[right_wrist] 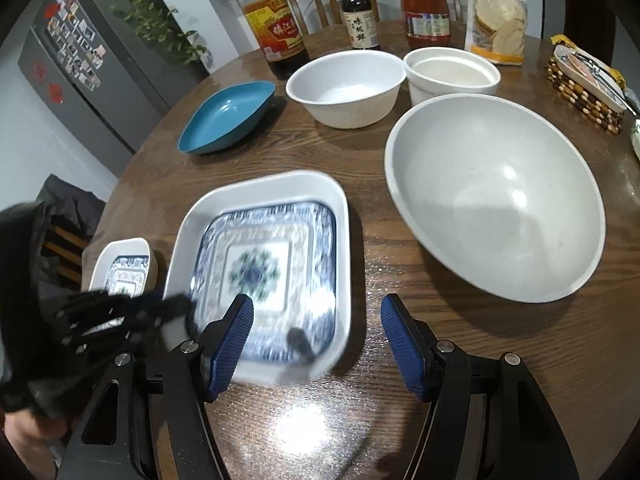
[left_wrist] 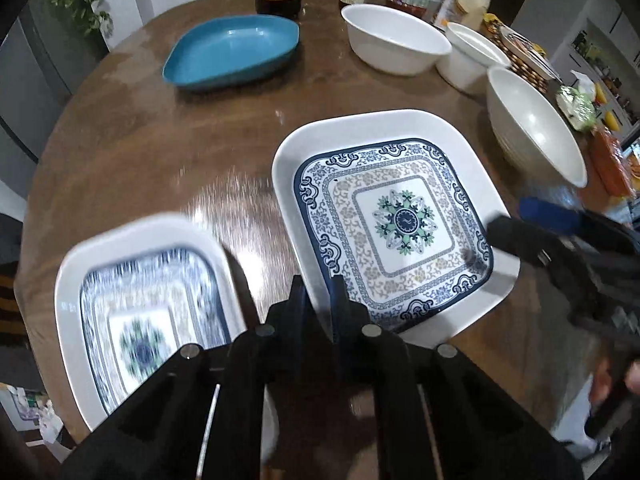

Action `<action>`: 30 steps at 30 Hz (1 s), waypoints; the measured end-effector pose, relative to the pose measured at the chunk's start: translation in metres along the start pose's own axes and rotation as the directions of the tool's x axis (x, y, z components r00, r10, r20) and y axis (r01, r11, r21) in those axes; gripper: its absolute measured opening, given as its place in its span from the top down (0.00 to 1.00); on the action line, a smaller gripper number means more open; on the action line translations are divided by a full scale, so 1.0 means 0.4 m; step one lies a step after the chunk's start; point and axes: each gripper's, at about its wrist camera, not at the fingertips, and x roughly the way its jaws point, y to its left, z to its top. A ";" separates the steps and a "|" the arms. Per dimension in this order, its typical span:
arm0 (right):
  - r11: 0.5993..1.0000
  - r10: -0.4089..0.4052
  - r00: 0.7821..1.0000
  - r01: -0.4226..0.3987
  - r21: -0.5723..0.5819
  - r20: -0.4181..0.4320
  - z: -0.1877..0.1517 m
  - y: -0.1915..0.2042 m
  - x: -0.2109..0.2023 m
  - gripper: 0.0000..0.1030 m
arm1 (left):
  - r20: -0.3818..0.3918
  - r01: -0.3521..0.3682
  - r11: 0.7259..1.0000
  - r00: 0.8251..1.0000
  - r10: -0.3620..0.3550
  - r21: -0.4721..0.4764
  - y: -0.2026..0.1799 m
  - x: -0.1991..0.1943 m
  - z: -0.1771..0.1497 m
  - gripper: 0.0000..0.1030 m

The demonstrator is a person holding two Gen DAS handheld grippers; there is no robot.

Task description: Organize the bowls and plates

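Round and brown, the wooden worktop (right_wrist: 460, 344) carries everything. Two patterned square plates sit near its front edge: the large plate (left_wrist: 394, 220) in the middle, the small plate (left_wrist: 140, 312) just beside it on the left, apart and not stacked. The left gripper (left_wrist: 318, 300) hovers between them, jaws clenched on nothing, so either plate's rim lies just sideways of it. The right gripper (right_wrist: 316, 320) stands released over the large plate's near edge, and looks the nearer of the two to that plate. Further back are a large white bowl (right_wrist: 496, 196), two smaller white bowls and a blue dish (right_wrist: 228, 118). Behind these stand sauce bottles, a chair and a grey fridge.
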 end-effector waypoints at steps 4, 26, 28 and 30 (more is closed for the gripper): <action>1.000 -0.023 0.999 0.023 -0.020 -0.025 -0.005 0.011 0.030 0.35 | -0.005 0.011 1.000 1.000 -0.011 -0.015 0.002 -0.009 -0.027 0.89; 0.989 -0.088 0.996 0.089 -0.116 0.019 -0.011 0.020 0.032 0.89 | 0.039 -0.022 0.993 0.999 0.027 -0.115 0.005 -0.025 -0.044 0.90; 0.988 -0.093 0.995 0.096 -0.120 0.029 -0.008 0.021 0.024 0.89 | 0.046 -0.021 0.993 0.999 0.026 -0.112 0.001 -0.029 -0.041 0.90; 0.989 -0.087 0.996 0.090 -0.115 0.030 -0.004 0.018 0.017 0.89 | 0.051 -0.022 0.994 0.998 0.028 -0.109 -0.001 -0.032 -0.037 0.90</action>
